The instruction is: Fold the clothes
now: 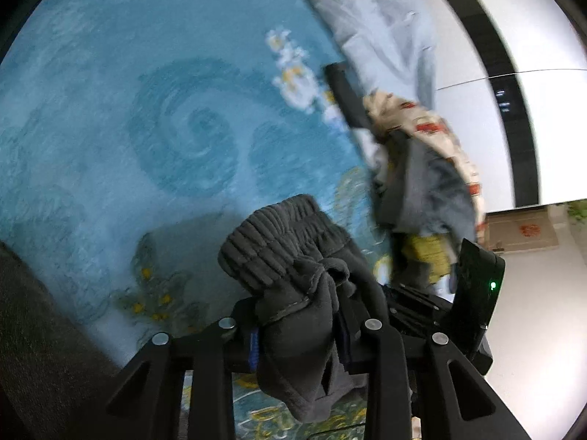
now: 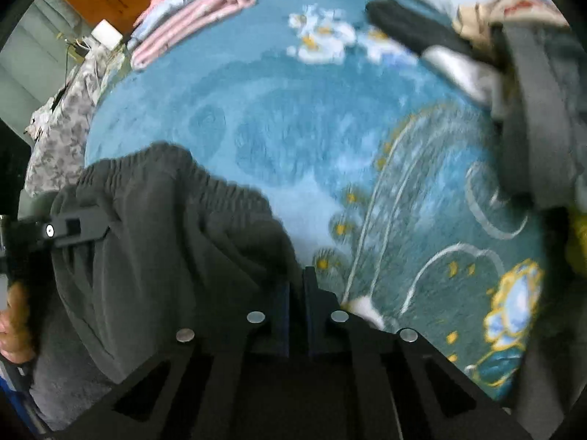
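We have the dark grey trousers [image 2: 157, 242] up off the blue patterned blanket [image 1: 146, 110], hanging between our two hands. The left tongs [image 1: 304, 330] are closed on a bunch of the fabric just below the ribbed elastic waistband [image 1: 271, 234], and the cloth spills down over the fingers in a thick wad. The right tongs [image 2: 298, 293] are closed as well, their jaws nearly together, and the waistband edge runs right down to them, so we judge that they pinch its other end, though the nip itself is hidden by the cloth. The garment looks like soft fleece: light, limp, with no stiffness of its own, so it will sag wherever we do not hold it, and it is not slippery or fragile. The waistband seems the best place to hold, since the gathered elastic is thicker and gives the jaws something to bite; the left grip, being a crumpled handful, may let the band twist when we lay it down. The middle of the blanket is open for spreading. To the right lies a heap of unfolded clothes [image 1: 422, 168], with a cream printed piece, grey pieces and something yellow, close to where the legs might land. At the far left sits a pink folded stack [image 2: 198, 11], well apart from us. Both views are blurred, so finer detail escapes us.
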Tool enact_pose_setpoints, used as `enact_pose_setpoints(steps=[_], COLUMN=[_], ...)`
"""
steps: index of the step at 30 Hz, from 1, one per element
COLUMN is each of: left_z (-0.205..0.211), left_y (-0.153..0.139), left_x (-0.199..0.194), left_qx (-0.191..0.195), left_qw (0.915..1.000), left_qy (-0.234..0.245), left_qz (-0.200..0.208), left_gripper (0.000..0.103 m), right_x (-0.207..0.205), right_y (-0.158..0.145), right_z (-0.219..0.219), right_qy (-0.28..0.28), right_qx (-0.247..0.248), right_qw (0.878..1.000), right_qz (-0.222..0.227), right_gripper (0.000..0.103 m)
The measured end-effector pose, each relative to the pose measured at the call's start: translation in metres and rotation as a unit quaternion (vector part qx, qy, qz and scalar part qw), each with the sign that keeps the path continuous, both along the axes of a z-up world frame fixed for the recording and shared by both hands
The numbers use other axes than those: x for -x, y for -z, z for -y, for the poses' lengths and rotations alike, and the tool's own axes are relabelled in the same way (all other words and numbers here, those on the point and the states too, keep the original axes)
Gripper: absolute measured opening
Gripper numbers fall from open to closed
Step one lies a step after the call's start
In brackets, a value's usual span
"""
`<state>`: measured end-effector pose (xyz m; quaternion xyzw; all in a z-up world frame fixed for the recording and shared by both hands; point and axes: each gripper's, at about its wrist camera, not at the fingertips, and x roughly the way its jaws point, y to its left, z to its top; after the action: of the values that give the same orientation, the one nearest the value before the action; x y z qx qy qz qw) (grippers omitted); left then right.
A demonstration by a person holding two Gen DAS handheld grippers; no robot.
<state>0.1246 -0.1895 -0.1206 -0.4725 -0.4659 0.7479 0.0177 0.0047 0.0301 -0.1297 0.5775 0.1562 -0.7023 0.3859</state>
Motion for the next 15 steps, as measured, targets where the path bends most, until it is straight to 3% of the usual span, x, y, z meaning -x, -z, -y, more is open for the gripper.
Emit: enact_pose_setpoints(steps=[4, 7, 10, 12, 14, 15], left_z=[0.003, 0.003, 0.008, 0.014, 0.021, 0.024], left_y=[-0.037, -0.04, -0.017, 0.0, 0.007, 0.01], left_x=[0.014, 0.027, 0.023, 0.011, 0.004, 0.001], left_qx=[0.019, 0.037, 0.029, 0.007, -0.026, -0.041], left_qw=[0.9967, 0.9965, 0.9989, 0.9999, 0.9994, 0.9989], left_qy=[0.022, 0.03, 0.015, -0.001, -0.015, -0.021], left_qz=[-0.075, -0.069, -0.034, -0.016, -0.015, -0.014], left_gripper=[0.031, 0.031, 0.031, 0.031, 0.031, 0.031], right_x=[0.028, 0.039, 0.053, 0.051, 0.045, 0.042], right_y=[-0.096, -0.134, -0.104, -0.06, -0.024, -0.007], right_z=[-0.005, 0.01, 0.027, 0.038, 0.044, 0.042], right_qy=[0.045, 0.035, 0.021, -0.002, -0.029, -0.04], right_qx=[0.096, 0.129, 0.107, 0.066, 0.017, -0.004], right_qw=[0.986, 0.978, 0.988, 0.996, 0.999, 0.999], right_qz=[-0.129, -0.161, -0.112, -0.065, -0.041, -0.024], right_gripper=[0.0, 0.0, 0.0, 0.002, 0.018, 0.034])
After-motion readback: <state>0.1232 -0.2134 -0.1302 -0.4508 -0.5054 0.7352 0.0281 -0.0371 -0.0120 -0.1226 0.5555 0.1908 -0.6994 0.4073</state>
